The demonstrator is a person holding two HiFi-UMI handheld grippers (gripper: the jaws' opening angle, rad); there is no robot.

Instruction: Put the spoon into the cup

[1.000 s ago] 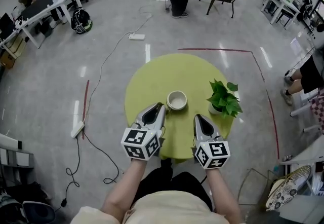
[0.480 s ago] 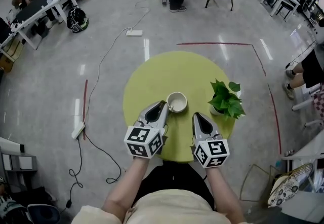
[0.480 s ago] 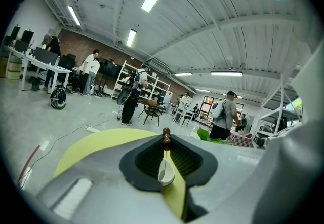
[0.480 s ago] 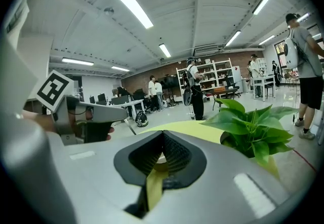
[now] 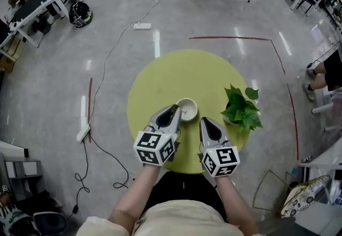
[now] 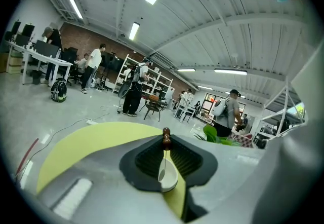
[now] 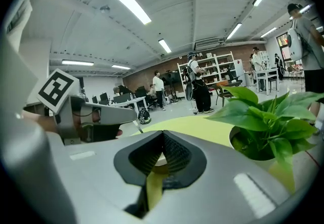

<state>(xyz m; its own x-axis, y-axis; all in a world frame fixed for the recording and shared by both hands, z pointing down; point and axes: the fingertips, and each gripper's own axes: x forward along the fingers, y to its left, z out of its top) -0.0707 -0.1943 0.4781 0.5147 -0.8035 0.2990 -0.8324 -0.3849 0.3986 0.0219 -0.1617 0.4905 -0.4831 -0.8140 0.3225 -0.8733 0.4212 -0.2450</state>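
A white cup [image 5: 188, 107] stands near the middle of the round yellow-green table [image 5: 176, 72]. My left gripper [image 5: 176, 108] is shut on a thin spoon [image 6: 162, 159] with a brown knob at its handle end. The spoon hangs down between the pads, and the cup [image 6: 171, 180] shows just beyond and below it. In the head view the left gripper's tips are at the cup's left rim. My right gripper [image 5: 206, 121] sits to the cup's right and nearer to me, jaws together and empty. From the right gripper [image 7: 163, 135] view, the spoon [image 7: 137, 127] sticks down from the left gripper.
A potted green plant [image 5: 243, 108] stands on the table's right side, close to the right gripper. A red tape line [image 5: 278, 59] and cables [image 5: 107, 69] cross the floor around the table. People, desks and chairs are far off at the back.
Both grippers have moved forward over the table and a little lower. The left gripper's tips, still holding the spoon, have come up to the cup's rim.
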